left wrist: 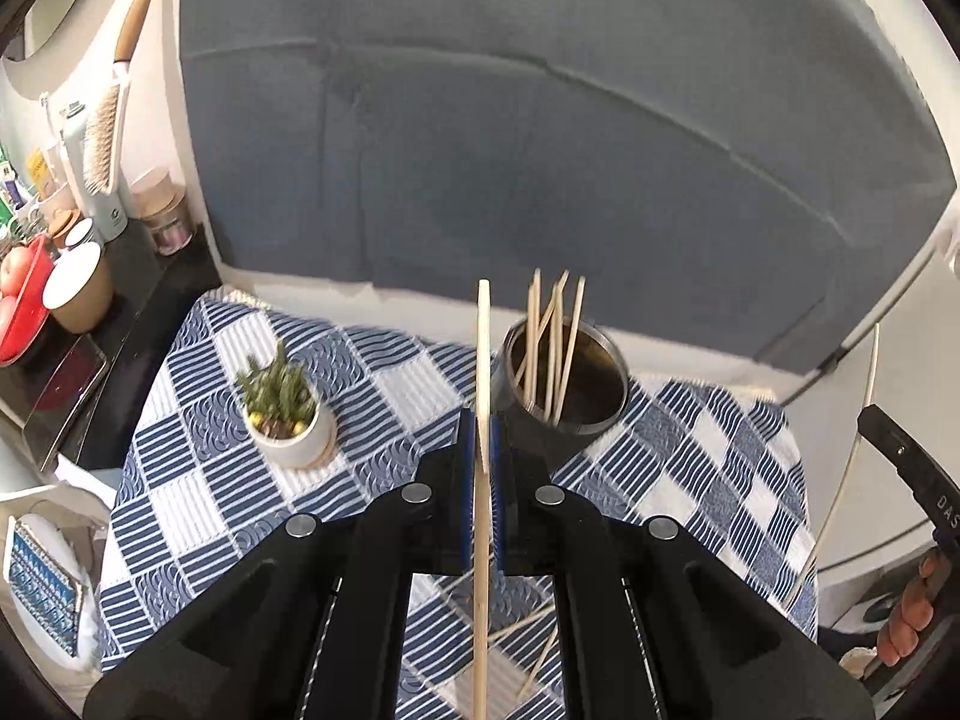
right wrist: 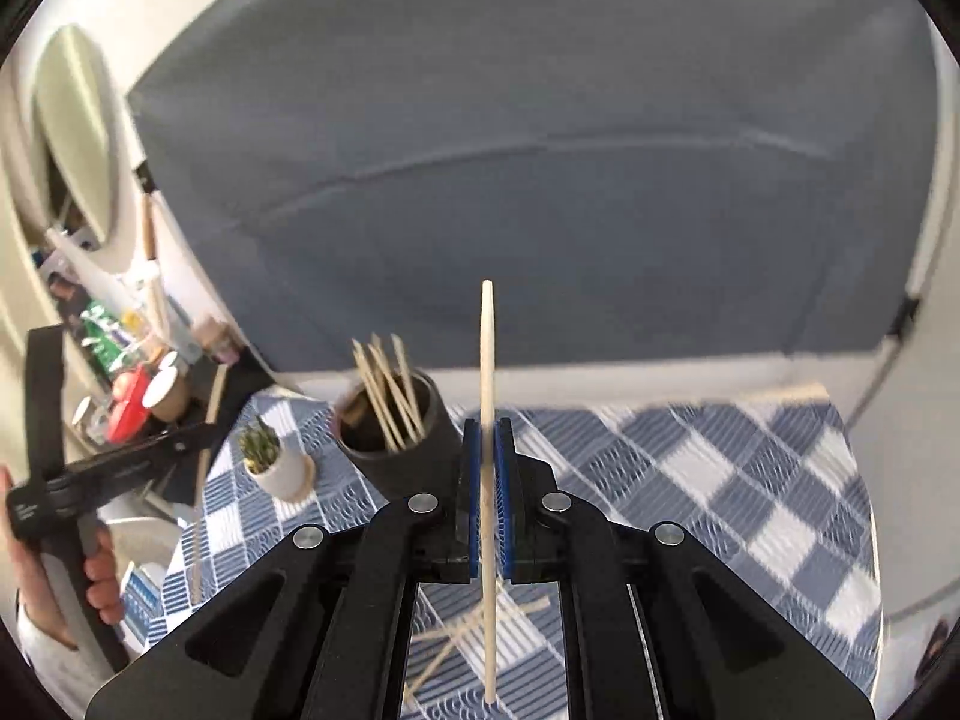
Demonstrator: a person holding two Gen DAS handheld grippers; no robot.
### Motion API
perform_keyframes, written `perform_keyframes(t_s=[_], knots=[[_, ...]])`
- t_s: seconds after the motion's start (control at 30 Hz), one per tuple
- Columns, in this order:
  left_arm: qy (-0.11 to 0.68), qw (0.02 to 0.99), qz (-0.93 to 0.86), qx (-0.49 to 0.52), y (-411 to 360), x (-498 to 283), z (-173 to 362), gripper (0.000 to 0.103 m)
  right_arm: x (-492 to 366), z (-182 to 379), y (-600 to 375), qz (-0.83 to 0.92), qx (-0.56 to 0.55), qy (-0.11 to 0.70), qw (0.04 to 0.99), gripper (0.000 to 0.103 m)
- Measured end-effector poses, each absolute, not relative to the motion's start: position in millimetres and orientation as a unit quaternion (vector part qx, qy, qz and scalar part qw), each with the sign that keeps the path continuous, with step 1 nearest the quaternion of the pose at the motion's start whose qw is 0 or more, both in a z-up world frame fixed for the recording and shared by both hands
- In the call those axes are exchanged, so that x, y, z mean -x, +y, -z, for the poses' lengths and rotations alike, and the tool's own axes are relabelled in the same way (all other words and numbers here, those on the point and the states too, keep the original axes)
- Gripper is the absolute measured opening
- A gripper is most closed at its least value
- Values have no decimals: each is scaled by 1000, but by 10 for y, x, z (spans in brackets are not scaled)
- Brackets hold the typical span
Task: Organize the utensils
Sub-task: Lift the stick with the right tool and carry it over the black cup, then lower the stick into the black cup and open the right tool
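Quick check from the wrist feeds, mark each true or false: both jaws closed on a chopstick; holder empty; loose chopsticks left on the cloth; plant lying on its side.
1. Left gripper and right gripper each clamp one chopstick. True.
2. The dark holder cup is empty. False: several chopsticks stand in it.
3. Loose chopsticks lie on the checked tablecloth. True.
4. The potted plant lies on its side. False: it stands upright, left of the cup.

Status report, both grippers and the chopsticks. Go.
Left gripper shut on a chopstick. Right gripper shut on another chopstick. Dark cup already holds several sticks; more loose sticks on the checked cloth. Nothing blocking.
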State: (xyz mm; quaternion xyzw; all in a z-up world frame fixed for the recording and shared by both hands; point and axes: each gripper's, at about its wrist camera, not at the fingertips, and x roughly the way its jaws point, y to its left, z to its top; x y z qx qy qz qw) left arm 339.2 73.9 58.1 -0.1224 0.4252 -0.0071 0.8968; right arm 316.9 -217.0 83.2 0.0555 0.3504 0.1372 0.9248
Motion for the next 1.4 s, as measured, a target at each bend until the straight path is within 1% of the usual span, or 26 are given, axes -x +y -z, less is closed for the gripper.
perform_keyframes(t_s=[0.17, 0.37, 0.53, 0.83, 0.97, 1.13, 1.23, 1.4], knots=[[394, 908, 10, 139, 740, -3585, -748, 5, -3374, -1048, -2008, -181, -31, 304, 935, 5], [355, 920, 28, 164, 741, -3795, -892, 5, -3632, -1184, -1828, -244, -23, 260, 934, 5], [325, 926, 64, 181, 717, -3977, -876, 5, -3853, -1207, -1673, -286, -15, 235, 929, 5], [232, 949, 117, 180, 622, -4204, -801, 5, -4171, -1111, -1539, -362, -36, 183, 913, 5], [215, 951, 140, 173, 584, -4303, -668, 5, -4322, -944, -1481, -371, -40, 181, 910, 5], [213, 952, 163, 147, 536, -4426, -355, 5, -4571, -554, -1339, -370, -48, 214, 903, 5], [216, 949, 174, 152, 548, -4486, -170, 5, -4667, -282, -1260, -366, -44, 236, 899, 5], [193, 950, 177, 172, 599, -4423, -12, 5, -4686, 57, -1274, -361, -56, 270, 891, 5]])
